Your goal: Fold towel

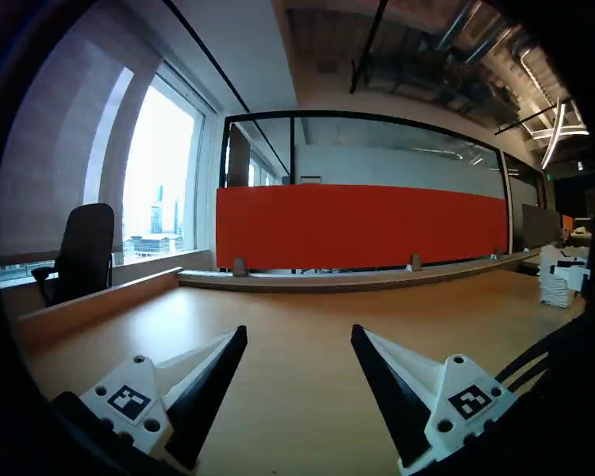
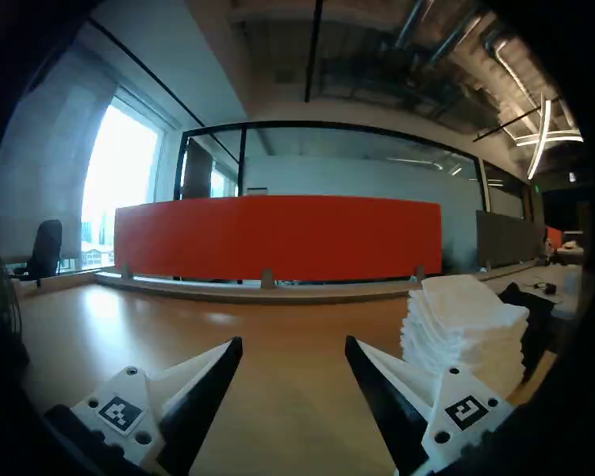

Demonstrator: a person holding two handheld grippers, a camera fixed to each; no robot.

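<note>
Right gripper point(image 2: 292, 341) spread wide, holding nothing, low over the wooden counter point(image 2: 282, 412). Stack of white towels point(image 2: 464, 333) stands near, just past its right finger and off to the right of its line. Left gripper point(image 1: 297, 329) likewise spread and empty; in the left gripper view, what looks like the same stack point(image 1: 555, 278) sits well apart at the far right. Judgement: right gripper is nearer, and the reach calls for a rightward swing.
</note>
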